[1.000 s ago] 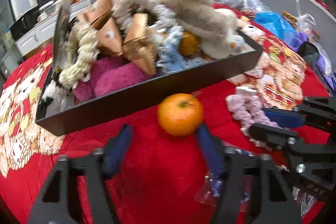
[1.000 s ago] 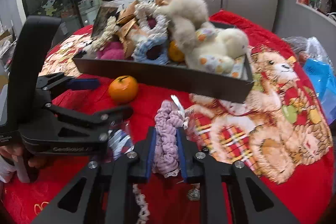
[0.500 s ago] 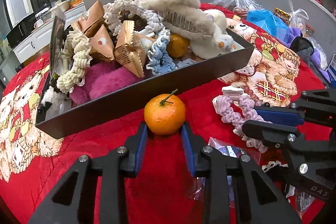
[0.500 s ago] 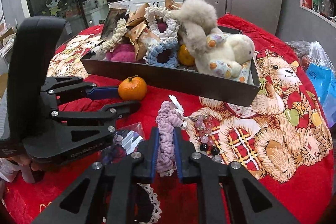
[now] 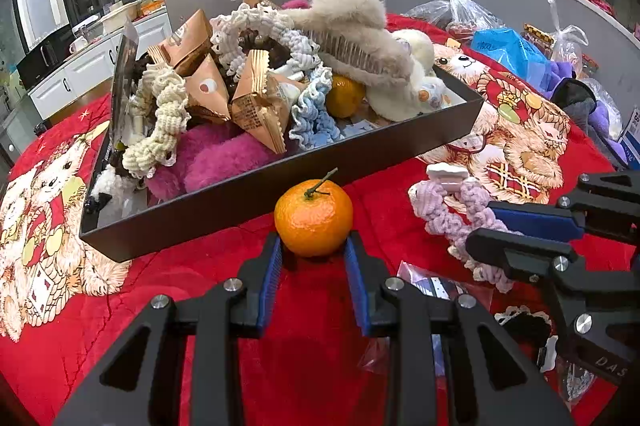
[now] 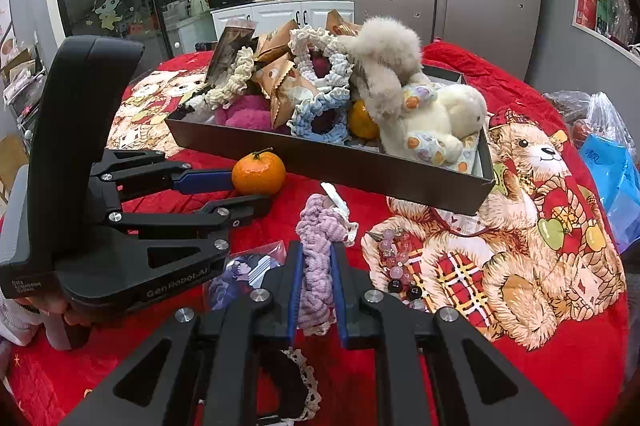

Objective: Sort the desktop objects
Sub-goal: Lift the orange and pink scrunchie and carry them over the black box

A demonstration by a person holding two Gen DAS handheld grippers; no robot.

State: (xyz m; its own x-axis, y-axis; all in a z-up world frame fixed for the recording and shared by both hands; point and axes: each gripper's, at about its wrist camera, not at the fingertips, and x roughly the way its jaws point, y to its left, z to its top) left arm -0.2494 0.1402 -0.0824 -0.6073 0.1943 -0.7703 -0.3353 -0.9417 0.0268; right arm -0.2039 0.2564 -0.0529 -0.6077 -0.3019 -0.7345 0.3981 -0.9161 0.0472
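Looking along my left gripper [image 5: 313, 254], I see its two blue pads set narrow against the sides of the tangerine [image 5: 313, 211], which sits on the red blanket [image 5: 132, 306] just in front of the near wall of the black tray [image 5: 280, 182]. The tray is piled with scrunchies, gold snack packets, a fluffy hair claw and a second tangerine. Off to the right my other gripper reaches in across the purple scrunchie [image 5: 452, 210].

Looking along my right gripper [image 6: 315, 286], I see the pads pinched nearly together on the purple scrunchie [image 6: 320, 250], which lies on the blanket in front of the tray's near right corner, a white clip at its far end. The left gripper [image 6: 240, 192] shows from the side with the tangerine [image 6: 259, 173] at its tips. A small card packet [image 6: 248, 272] and a string of beads [image 6: 394, 268] lie close by on the blanket.

I judge that both pickups are at the grasp stage, with neither thing clearly off the blanket. Next I need to lift each one clear of the tray's wall and carry it over the rim. The heap inside is high, so I should look for a low gap; the round tangerine could slip from the pads, and the limp scrunchie may drag over the beads.
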